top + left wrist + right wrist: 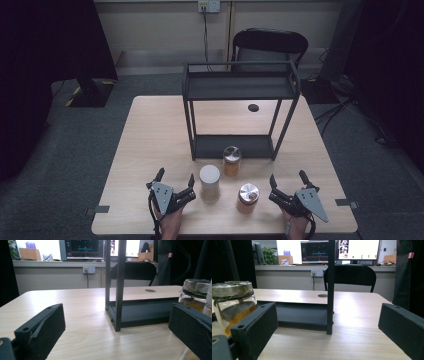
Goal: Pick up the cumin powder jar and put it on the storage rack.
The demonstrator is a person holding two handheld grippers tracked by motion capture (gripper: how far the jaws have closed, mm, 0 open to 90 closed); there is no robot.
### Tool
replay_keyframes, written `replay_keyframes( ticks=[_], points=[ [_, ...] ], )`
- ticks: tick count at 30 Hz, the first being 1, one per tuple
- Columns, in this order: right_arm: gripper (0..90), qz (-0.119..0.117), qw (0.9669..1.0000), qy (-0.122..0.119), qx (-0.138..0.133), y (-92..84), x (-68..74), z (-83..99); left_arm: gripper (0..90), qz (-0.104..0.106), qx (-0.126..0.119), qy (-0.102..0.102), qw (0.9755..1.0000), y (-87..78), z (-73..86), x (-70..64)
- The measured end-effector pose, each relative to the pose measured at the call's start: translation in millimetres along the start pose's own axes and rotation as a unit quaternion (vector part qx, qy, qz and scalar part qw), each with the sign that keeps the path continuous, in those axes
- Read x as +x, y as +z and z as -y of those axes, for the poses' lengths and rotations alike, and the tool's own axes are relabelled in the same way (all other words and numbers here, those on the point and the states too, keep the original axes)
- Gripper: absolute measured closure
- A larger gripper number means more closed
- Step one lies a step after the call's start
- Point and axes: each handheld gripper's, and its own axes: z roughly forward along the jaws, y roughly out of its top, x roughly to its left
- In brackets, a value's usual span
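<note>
Wooden table [150,130]: pale top, bearing everything named below.
Left gripper [175,179]: at seven o'clock on the table near the front edge, jaws spread wide with nothing between them; the person's hand holds it from below.
Right gripper [289,180]: at five o'clock near the front edge, jaws likewise spread apart and empty.
White-lidded jar [210,183]: just to the right of the left gripper, at its three o'clock, upright, apart from the jaws.
Metal-lidded jar [247,198]: at nine o'clock from the right gripper, upright, amber contents; seen close at the left in the right gripper view [233,305].
Glass-topped jar [232,160]: at twelve o'clock from the other two jars, standing just in front of the rack's lower shelf.
Black two-tier rack [240,85]: beyond the jars at the table's centre, both shelves bare.
Black chair [270,42]: at twelve o'clock past the table's far edge.
Wall socket [208,6]: farthest, on the back wall, a cable hanging from it.
</note>
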Motion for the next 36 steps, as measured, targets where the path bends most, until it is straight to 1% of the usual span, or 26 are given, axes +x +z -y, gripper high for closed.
replay_keyframes(
  ticks=[7, 8, 9, 17, 22, 28, 32, 36],
  points=[
    [1.6, 0.0, 1.0, 0.0, 0.0, 0.0, -0.1, 0.0, 0.3, 0.0, 0.002, 0.006, 1.0, 0.4, -0.6, -1.1],
    [1.8, 0.0, 1.0, 0.0, 0.0, 0.0, -0.1, 0.0, 0.3, 0.0, 0.004, 0.015, 0.9999, 0.7, -1.6, -2.7],
    [2.0, -0.001, 1.0, 0.0, 0.0, 0.0, -0.3, 0.0, 0.3, 0.0, 0.005, 0.017, 0.9998, 0.9, -1.8, -3.2],
    [2.1, -0.001, 1.0, 0.0, 0.001, 0.1, -0.1, -0.4, 0.3, 0.003, 0.01, 0.01, 0.9999, 1.2, -4.7, -0.6],
    [2.1, -0.001, 1.0, 0.0, 0.0, 0.0, -0.3, -0.2, 0.3, 0.007, 0.009, 0.011, 0.9999, 1.0, -7.6, 0.2],
    [2.1, -0.001, 1.0, 0.0, 0.0, -0.1, -0.3, 0.1, 0.3, 0.008, 0.013, 0.007, 0.9999, -0.7, -7.7, -1.2],
    [2.2, -0.002, 1.0, 0.0, -0.001, -0.1, -0.5, 0.1, 0.3, 0.016, 0.016, 0.003, 0.9997, -0.6, -11.3, 0.5],
    [2.9, -0.004, 1.0, 0.0, 0.0, -0.2, -1.2, 0.1, 0.3, 0.018, 0.012, 0.002, 0.9998, -2.3, -15.2, 1.1]
  ],
)
